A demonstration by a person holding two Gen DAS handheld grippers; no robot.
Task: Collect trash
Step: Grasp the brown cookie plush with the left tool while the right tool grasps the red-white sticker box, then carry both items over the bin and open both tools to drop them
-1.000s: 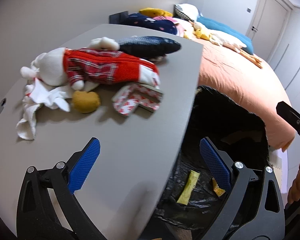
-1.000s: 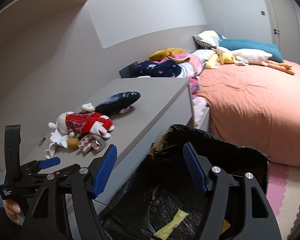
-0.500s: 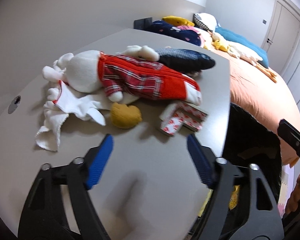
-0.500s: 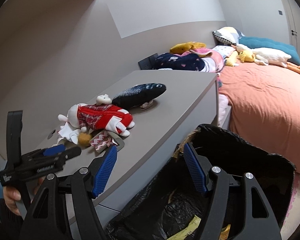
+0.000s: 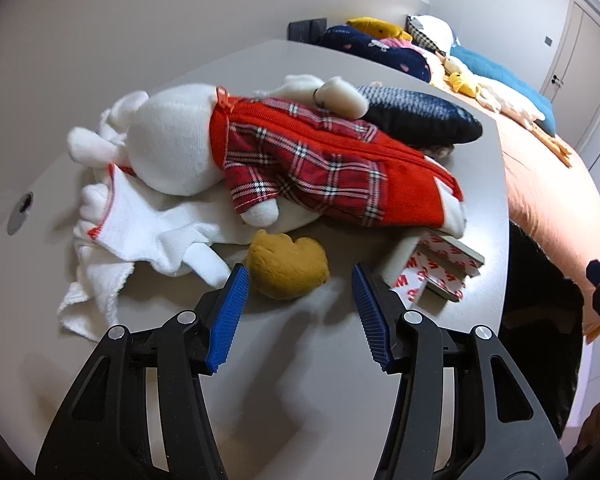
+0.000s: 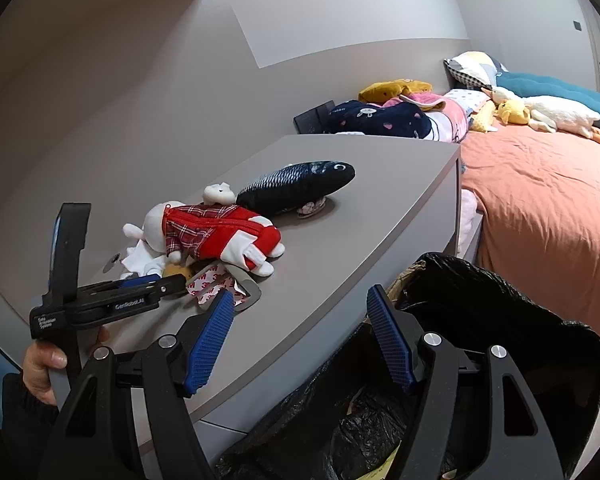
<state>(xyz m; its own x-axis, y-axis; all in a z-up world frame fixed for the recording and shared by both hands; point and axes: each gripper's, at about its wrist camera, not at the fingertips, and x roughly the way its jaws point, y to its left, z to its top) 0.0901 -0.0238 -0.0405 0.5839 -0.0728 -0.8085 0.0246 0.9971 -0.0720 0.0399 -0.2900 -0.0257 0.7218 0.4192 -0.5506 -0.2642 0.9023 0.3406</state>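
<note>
Trash left on the grey table (image 5: 292, 380) looks to be the torn red-and-white tape backing (image 5: 432, 268), which lies at the table's edge nearest the black bin bag (image 6: 500, 320), just beside the red plaid stuffed rabbit (image 5: 308, 164) and partly under its foot. The left gripper (image 5: 298, 300) hangs low over the table with its jaws closing, nothing pressed between them yet; the small mustard plush piece (image 5: 286, 268) sits just ahead of the gap, while the backing is off by the right-hand finger. To do this well, I would shift toward the backing, take it by its free corner away from the rabbit, and lift clear so the toy stays put. The right gripper (image 6: 300, 344) is parted and empty, poised over the bag's rim.
</note>
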